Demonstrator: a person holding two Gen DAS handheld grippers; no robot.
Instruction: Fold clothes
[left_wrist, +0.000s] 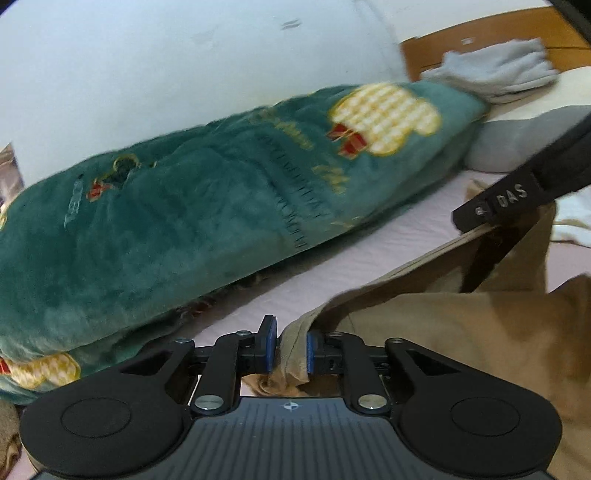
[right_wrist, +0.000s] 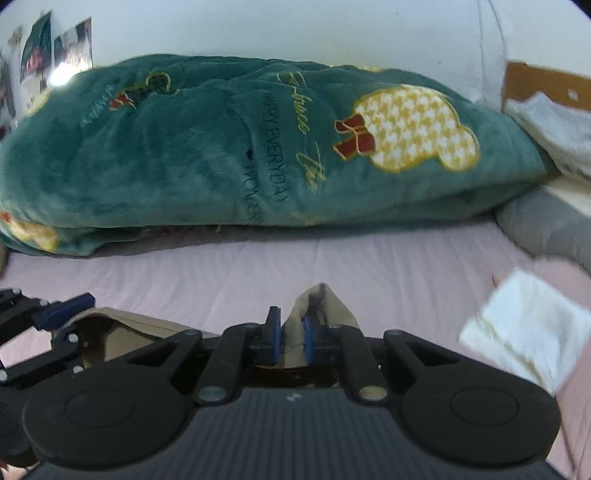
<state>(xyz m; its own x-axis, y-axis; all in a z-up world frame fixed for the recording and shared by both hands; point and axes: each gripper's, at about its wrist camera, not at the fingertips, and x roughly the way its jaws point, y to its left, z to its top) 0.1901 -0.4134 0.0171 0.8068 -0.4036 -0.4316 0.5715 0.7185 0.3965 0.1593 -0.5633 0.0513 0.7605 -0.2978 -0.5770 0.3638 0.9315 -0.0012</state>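
We pinch the tan cotton garment (left_wrist: 461, 332) in both the left gripper (left_wrist: 291, 350) and right gripper (right_wrist: 291, 341), lifted off the pink sheet (right_wrist: 258, 266), its fold barely begun

A bed covered by a smooth pale pink sheet (right_wrist: 258, 273) stands against a plain white wall (right_wrist: 295, 29), with an orange-brown wooden headboard (left_wrist: 461, 44) at its far end. A plush teal blanket with yellow checked bear patches and red bows (right_wrist: 221, 147) lies heaped along the wall side, and a grey pillow (right_wrist: 546, 229) sits by the headboard. Photos and posters (right_wrist: 55, 48) hang on the wall to the left, one catching a bright glare.
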